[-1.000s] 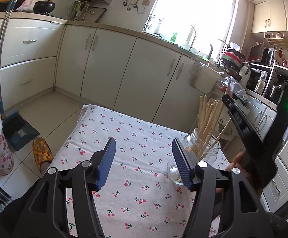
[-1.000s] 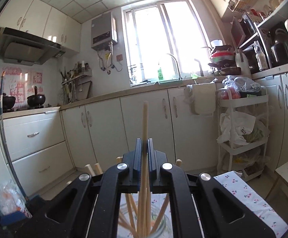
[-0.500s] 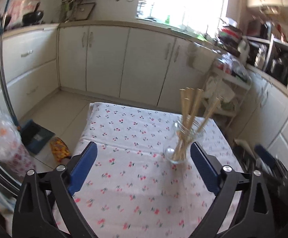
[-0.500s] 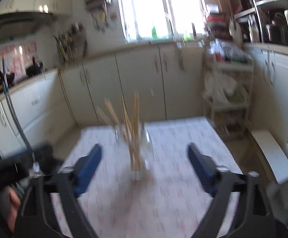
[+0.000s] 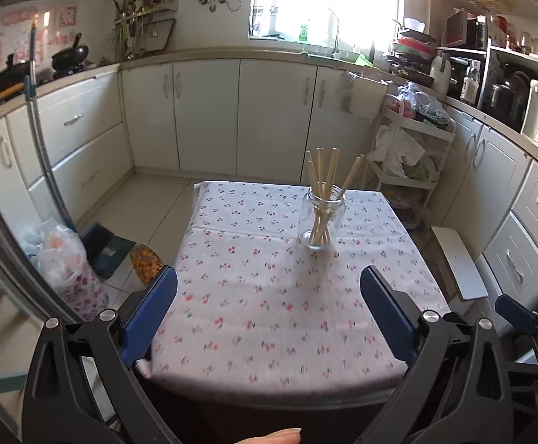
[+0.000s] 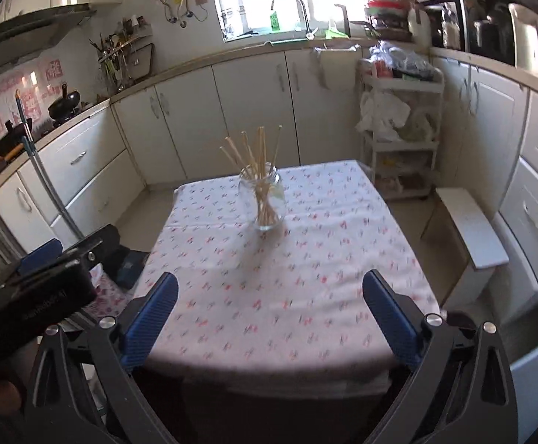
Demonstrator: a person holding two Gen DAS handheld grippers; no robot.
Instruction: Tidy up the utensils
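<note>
The clear glass jar (image 5: 320,218) stood upright on the cherry-print tablecloth (image 5: 254,307), at about one o'clock from the cloth's middle in the left wrist view. It held a bundle of wooden chopsticks (image 5: 324,174), their tops fanned out well above the rim. No other utensil was seen on the cloth.

The left gripper (image 5: 269,314) had just been opening and stood wide, with nothing between its blue pads (image 5: 150,310). The right gripper (image 6: 271,318) had likewise just been opening, was wide and held nothing. Both hung over the near edge of the table, well apart from the jar.

Handling, as judged: the chopsticks appeared light, stiff and smooth, liable to slip or swivel in a pinch. A hold on the upper shaft, above the rim, would suit best. The jar was fragile and looked light enough to tip if a stick were dragged sideways. It would be best taken around its body, below the neck.

Not determined: the exact count of chopsticks, since they overlapped inside the glass. The right wrist view was softly blurred. The table's legs and near side lay in shadow. A fingertip (image 5: 272,436) showed at six o'clock in the left view, the hand itself cut off.
</note>
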